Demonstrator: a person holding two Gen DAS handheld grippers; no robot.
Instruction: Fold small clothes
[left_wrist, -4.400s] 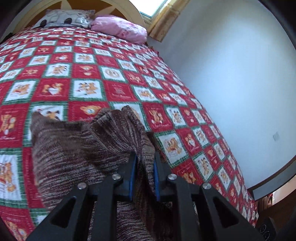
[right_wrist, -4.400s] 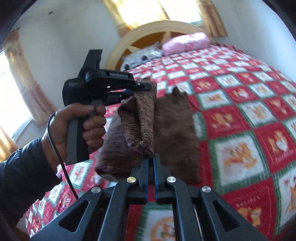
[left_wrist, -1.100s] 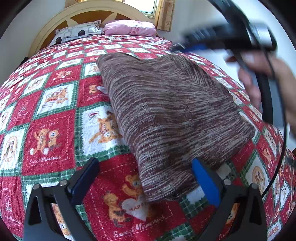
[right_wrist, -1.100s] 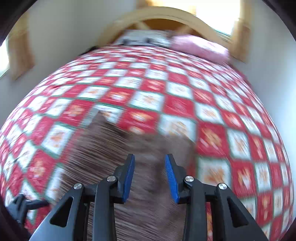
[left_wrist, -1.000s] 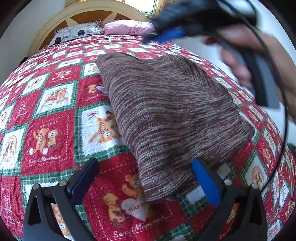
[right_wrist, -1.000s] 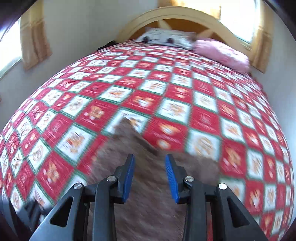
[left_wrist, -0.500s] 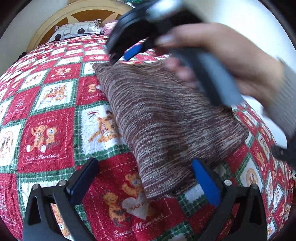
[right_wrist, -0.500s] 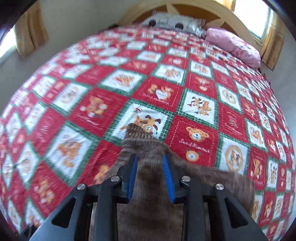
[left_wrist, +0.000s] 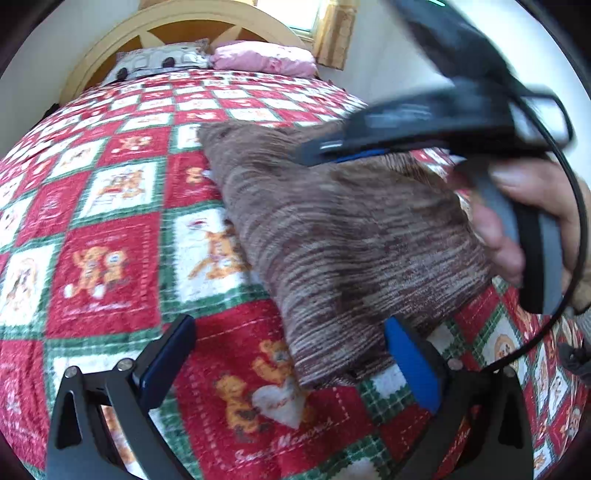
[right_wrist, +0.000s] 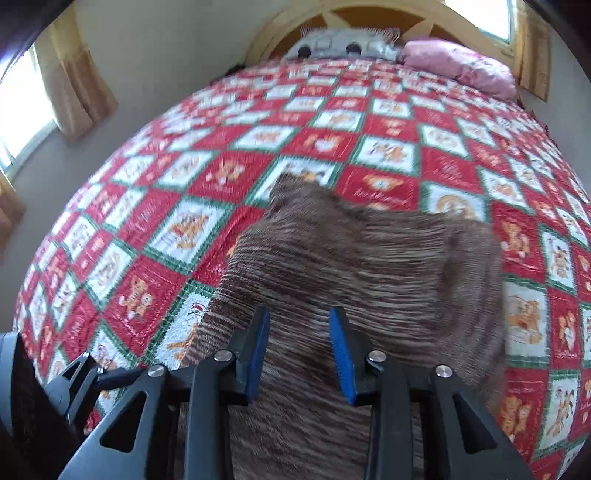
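A brown striped knit garment (left_wrist: 343, 236) lies folded flat on the red patchwork bedspread (left_wrist: 103, 266); it also shows in the right wrist view (right_wrist: 369, 266). My left gripper (left_wrist: 291, 354) is wide open at the garment's near corner, empty. My right gripper (right_wrist: 299, 339) is partly open just above the garment's middle, holding nothing. The right gripper and the hand holding it (left_wrist: 517, 221) cross over the garment's right side in the left wrist view.
A pink pillow (left_wrist: 262, 59) and a grey patterned pillow (left_wrist: 159, 62) lie at the wooden headboard (left_wrist: 184, 26). A white wall runs along the bed's right side. Curtained windows (right_wrist: 74, 77) stand on the left in the right wrist view.
Earlier both grippers held the garment up, shut on it. It now lies flat and both are open. In the last second the right gripper swung over the garment and its jaws widened again.
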